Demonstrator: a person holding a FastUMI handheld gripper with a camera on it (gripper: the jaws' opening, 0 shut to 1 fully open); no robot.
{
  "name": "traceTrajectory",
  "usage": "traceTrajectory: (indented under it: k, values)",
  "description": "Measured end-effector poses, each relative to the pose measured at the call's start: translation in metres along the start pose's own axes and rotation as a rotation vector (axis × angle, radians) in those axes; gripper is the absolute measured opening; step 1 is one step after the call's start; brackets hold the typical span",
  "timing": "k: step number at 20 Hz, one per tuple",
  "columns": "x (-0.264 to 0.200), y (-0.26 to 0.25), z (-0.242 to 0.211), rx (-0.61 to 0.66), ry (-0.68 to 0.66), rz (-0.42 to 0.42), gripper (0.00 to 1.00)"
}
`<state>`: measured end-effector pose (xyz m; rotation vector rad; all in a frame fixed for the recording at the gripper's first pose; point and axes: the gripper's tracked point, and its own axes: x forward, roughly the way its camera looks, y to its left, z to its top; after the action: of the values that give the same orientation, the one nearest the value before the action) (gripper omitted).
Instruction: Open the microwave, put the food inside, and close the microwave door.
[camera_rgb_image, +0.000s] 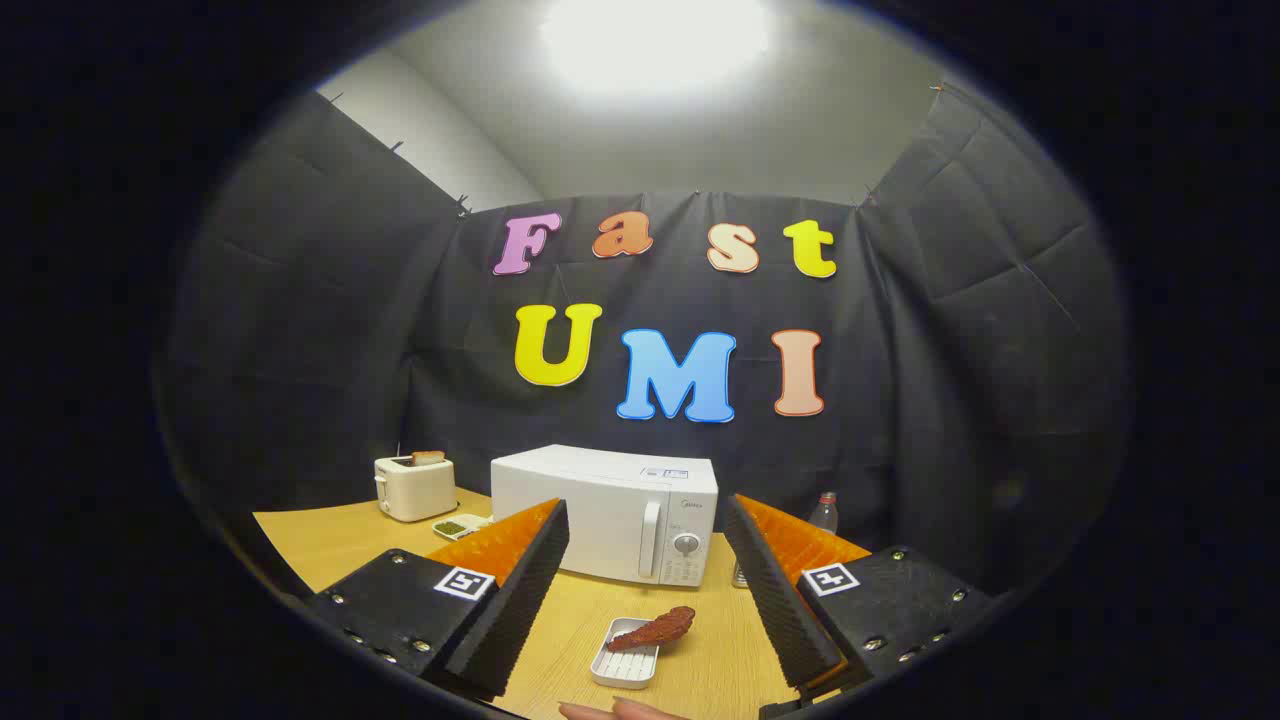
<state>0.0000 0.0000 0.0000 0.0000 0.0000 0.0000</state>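
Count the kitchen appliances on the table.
2. Microwave, door closed, beyond the open gripper; toaster to its left near the booth wall. More could be hidden behind the fingers.

Food (655, 630) on tray (622, 668) before microwave (610, 512) – toaster (414, 487) left

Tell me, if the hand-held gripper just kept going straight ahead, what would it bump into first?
Probably the white microwave: the open hand-held gripper points at its closed door. The food on its tray seems to sit lower, though depth is unclear.

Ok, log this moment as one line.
gripper open, empty | microwave door shut | food on tray between fingers, untouched
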Motion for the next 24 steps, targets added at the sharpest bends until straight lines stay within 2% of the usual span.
traceTrajectory:
  k: [15, 24]
  values:
    - [0.008, 0.006, -0.011, 0.003, 0.023, 0.006, 0.96]
    - [0.043, 0.011, -0.032, 0.017, 0.050, 0.012, 0.96]
